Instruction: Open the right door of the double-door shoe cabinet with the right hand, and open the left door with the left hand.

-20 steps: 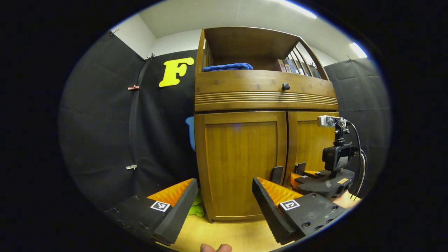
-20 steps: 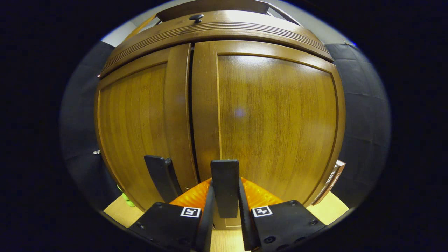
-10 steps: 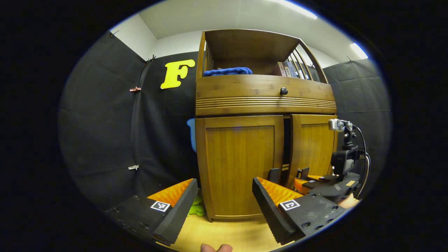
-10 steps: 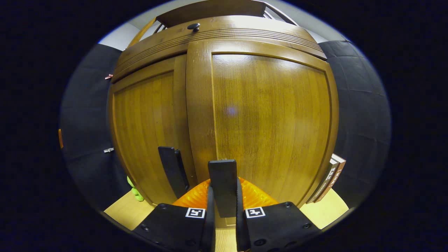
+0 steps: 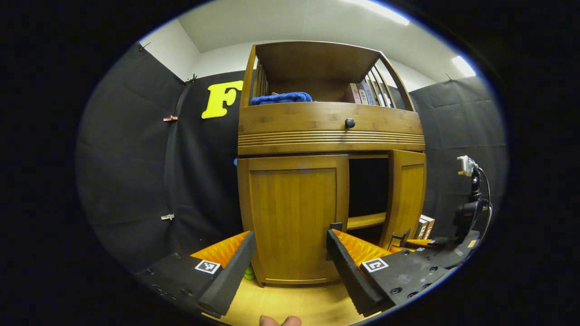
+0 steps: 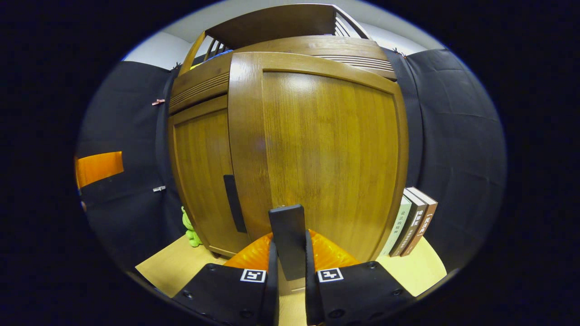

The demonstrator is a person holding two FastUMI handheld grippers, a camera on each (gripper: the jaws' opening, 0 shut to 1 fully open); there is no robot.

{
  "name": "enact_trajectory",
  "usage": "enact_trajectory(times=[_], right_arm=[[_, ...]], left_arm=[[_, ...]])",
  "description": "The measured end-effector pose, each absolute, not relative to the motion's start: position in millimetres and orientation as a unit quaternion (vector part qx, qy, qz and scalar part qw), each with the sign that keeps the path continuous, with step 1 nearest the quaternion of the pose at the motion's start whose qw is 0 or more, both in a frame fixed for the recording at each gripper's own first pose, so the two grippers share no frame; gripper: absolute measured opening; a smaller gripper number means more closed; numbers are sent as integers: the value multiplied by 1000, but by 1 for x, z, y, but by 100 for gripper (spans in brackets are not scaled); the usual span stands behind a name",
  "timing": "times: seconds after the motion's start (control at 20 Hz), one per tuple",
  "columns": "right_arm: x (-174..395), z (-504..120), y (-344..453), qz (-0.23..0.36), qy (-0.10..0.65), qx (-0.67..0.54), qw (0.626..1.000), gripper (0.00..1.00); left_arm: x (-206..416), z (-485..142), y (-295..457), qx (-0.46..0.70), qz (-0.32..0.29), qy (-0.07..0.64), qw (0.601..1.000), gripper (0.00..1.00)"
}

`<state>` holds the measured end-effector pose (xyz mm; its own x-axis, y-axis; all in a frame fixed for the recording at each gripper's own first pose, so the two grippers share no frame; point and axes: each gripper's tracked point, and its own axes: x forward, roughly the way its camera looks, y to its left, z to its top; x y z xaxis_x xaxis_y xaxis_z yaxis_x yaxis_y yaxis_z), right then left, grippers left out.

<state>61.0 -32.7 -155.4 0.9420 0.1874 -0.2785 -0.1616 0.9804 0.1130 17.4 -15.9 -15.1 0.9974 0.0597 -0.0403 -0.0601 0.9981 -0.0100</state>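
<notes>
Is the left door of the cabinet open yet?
No: in the left gripper view the left door sits flush and shut, while the right door is swung out, baring the dark interior.

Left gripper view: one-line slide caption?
Open left gripper faces the closed left door; right door stands ajar.

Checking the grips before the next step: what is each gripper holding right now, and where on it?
The right gripper is shut on the dark flat handle of the brown wooden right door, low near its free edge. The left gripper is open, holding nothing.
</notes>
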Motion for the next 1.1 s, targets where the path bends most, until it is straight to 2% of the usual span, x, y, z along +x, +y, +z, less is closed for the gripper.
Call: enact_trajectory(times=[0.4, 0.8, 1.1], right_arm=[[10, -145, -82, 94, 157, 31, 983, 27], [-19, -136, -143, 45, 147, 52, 987, 25], [-25, -126, -192, 32, 127, 33, 991, 23]], left_arm=[[20, -6, -43, -10, 40, 16, 999, 98], [31, -2, -77, 0, 35, 9, 999, 98], [42, -1, -97, 2, 33, 5, 999, 97]])
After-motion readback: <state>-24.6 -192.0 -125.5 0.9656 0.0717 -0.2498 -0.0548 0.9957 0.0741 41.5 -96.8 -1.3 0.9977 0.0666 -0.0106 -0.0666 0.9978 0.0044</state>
